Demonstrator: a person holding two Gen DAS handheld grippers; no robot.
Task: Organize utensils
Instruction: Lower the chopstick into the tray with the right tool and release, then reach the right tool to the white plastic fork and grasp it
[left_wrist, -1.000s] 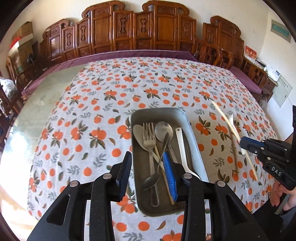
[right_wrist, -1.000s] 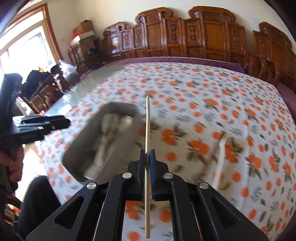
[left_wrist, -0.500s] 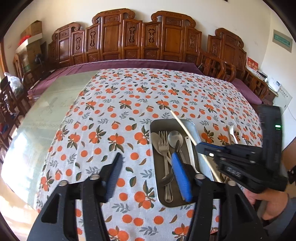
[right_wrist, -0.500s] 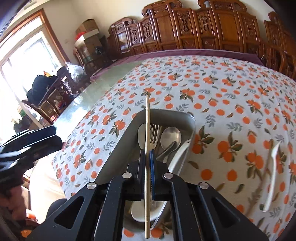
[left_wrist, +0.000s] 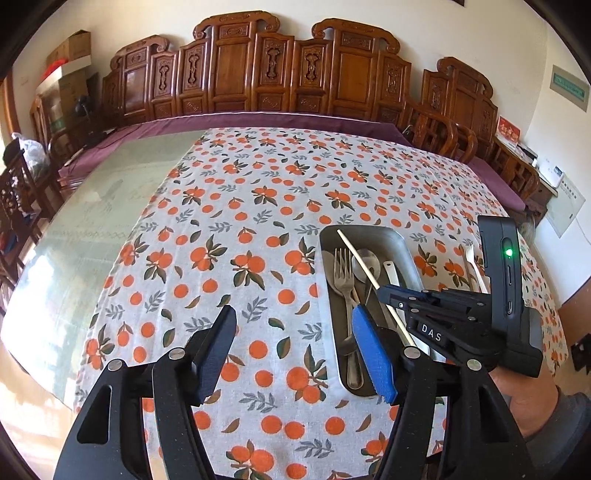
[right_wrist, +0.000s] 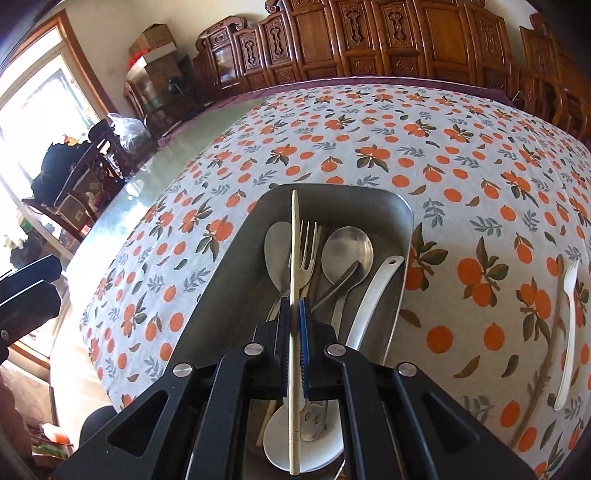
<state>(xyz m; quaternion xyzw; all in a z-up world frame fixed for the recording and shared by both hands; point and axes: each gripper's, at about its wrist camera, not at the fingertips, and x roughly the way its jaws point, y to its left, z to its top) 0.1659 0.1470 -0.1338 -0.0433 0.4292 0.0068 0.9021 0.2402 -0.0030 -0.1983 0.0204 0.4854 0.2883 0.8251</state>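
The right claw (right_wrist: 295, 332) is clamped on a chopstick (right_wrist: 294, 258), holding it lengthwise over the tray (right_wrist: 229, 266) for release. The left claw (left_wrist: 295, 354) stands apart, empty, beside the tray.

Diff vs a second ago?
The right gripper, shut on the pale wooden chopstick, moved from beside the grey metal tray to over it. The left gripper, empty, has just been opening. Tray contents and white plastic fork unchanged.

Right gripper (right_wrist: 293, 306) sits over the metal tray (right_wrist: 400, 218), clamping a chopstick (right_wrist: 294, 236); fork (right_wrist: 308, 243), 2 metal spoons and a white spoon (right_wrist: 373, 291) crowd the floor below. Tablecloth (left_wrist: 240, 229) left of the tray lies bare; a white plastic fork (right_wrist: 569, 325) rests on the right.
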